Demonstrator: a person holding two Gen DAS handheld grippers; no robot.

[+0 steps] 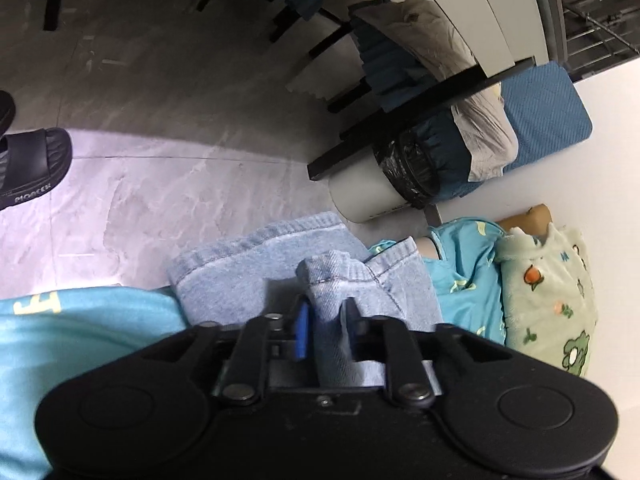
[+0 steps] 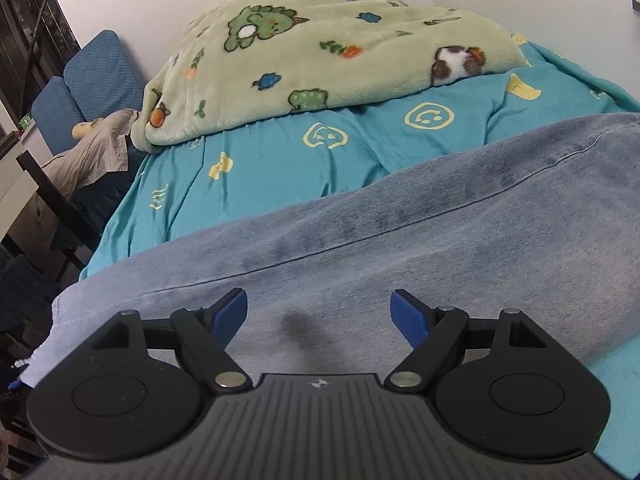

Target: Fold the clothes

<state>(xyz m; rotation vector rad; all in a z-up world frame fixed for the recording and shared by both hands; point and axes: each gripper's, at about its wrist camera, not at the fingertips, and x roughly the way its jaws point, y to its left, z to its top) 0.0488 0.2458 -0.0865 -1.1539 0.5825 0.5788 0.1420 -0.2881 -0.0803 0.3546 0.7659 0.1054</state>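
Light blue jeans (image 2: 420, 240) lie spread across a bed with a turquoise sheet (image 2: 280, 160). My right gripper (image 2: 319, 308) is open, its blue pads (image 2: 408, 314) wide apart just above the denim, holding nothing. In the left wrist view my left gripper (image 1: 325, 320) is shut on a bunched fold of the jeans (image 1: 320, 280) near their hem, at the bed's edge over the floor. The hem ends (image 1: 256, 252) hang just beyond the fingers.
A green cartoon-print blanket (image 2: 320, 52) is heaped at the far side of the bed. A white bin with a black liner (image 1: 376, 192), a black-legged table (image 1: 420, 96) and blue cushions (image 1: 548, 116) stand near the bed. A foot in a black slipper (image 1: 32, 164) is on the grey floor.
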